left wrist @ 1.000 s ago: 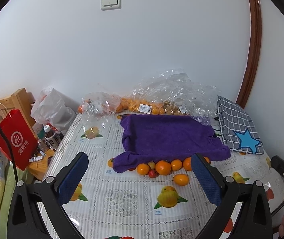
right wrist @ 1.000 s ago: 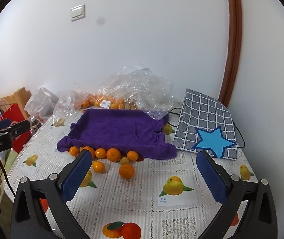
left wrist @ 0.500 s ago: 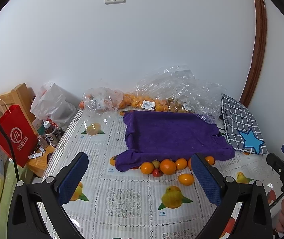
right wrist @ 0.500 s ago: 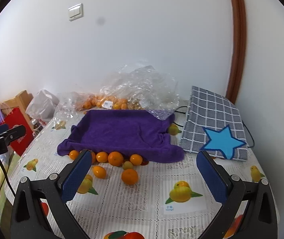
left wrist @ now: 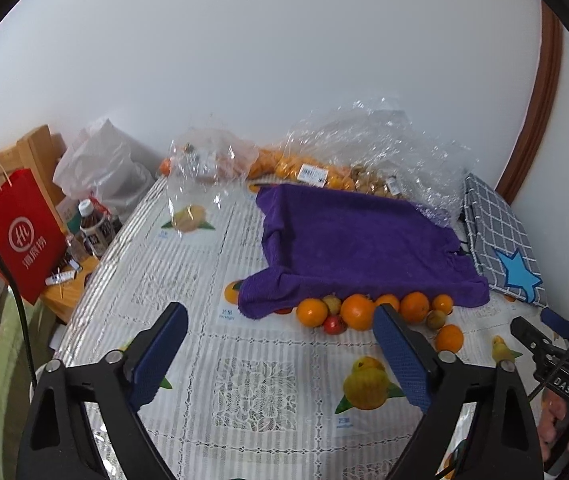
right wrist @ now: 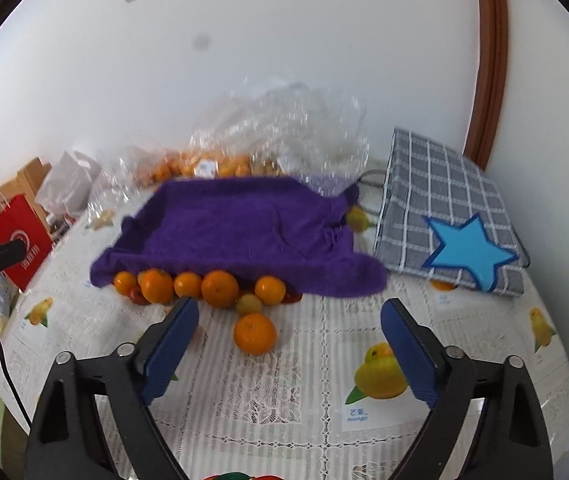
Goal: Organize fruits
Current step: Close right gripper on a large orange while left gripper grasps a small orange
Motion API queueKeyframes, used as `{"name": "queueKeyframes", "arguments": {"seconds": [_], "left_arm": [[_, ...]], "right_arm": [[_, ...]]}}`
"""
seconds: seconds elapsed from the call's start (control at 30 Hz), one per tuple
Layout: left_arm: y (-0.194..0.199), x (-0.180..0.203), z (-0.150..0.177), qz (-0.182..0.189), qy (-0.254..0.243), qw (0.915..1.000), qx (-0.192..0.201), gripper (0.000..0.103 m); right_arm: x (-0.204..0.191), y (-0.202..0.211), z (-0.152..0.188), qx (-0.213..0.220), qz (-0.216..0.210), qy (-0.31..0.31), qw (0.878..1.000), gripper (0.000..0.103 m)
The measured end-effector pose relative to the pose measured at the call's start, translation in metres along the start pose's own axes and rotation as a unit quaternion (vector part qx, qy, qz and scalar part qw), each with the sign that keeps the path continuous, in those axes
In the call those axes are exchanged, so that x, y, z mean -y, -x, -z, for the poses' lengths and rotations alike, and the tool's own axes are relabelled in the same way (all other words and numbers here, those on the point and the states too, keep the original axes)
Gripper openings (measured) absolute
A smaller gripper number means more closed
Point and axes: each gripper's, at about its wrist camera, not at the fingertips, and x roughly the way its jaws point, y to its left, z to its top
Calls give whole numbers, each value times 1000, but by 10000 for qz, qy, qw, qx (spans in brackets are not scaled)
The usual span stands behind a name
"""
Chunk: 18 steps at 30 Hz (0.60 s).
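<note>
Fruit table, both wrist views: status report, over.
Left tool and right tool open, jaws just narrowing, nothing between them. Loose orange mandarins lined along purple towel-lined tray, one stray mandarin in front. Nothing in the way.

I see a fuzzy purple cloth (left wrist: 358, 236), crinkled glossy plastic bags (left wrist: 380, 136), a lace-patterned tablecloth (left wrist: 188, 280) and smooth-skinned oranges (right wrist: 255, 334).

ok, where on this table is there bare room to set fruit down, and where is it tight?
Free: the tablecloth left of the purple towel, and the near strip in front of the loose oranges. Crowded: the towel's front edge with fruit bunched along it, the back with plastic bags, and the checked bag on the right.
</note>
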Motion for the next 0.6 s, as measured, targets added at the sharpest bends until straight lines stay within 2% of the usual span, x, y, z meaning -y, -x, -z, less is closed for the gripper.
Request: {"name": "queueKeyframes", "arguments": {"seconds": [0.07,0.13,0.2,0.27,0.43,0.6], "left_arm": [[-8,-4,3,30,58,10000,-73,90],[-15,-6,6,73,85,9999,-127,84],[-24,-7,10,131,72,9997,-213,77],[-36,-7,13,153,56,9994,-304,73],[-61,-10,19,391,85,9982,-450,70],[-87,-8,20,675,1,9960,-593,66]], "right_arm": [[0,-11,4,-59,-85,-11,9999,85],[1,-27,8,-113,-149,-74,9998,82],[2,-41,12,-246,-326,-157,9990,75],[1,-59,15,-514,-556,-224,9969,63],[-5,-95,27,-999,-772,-246,9917,56],[-11,-107,36,-1024,-662,-98,9925,52]]}}
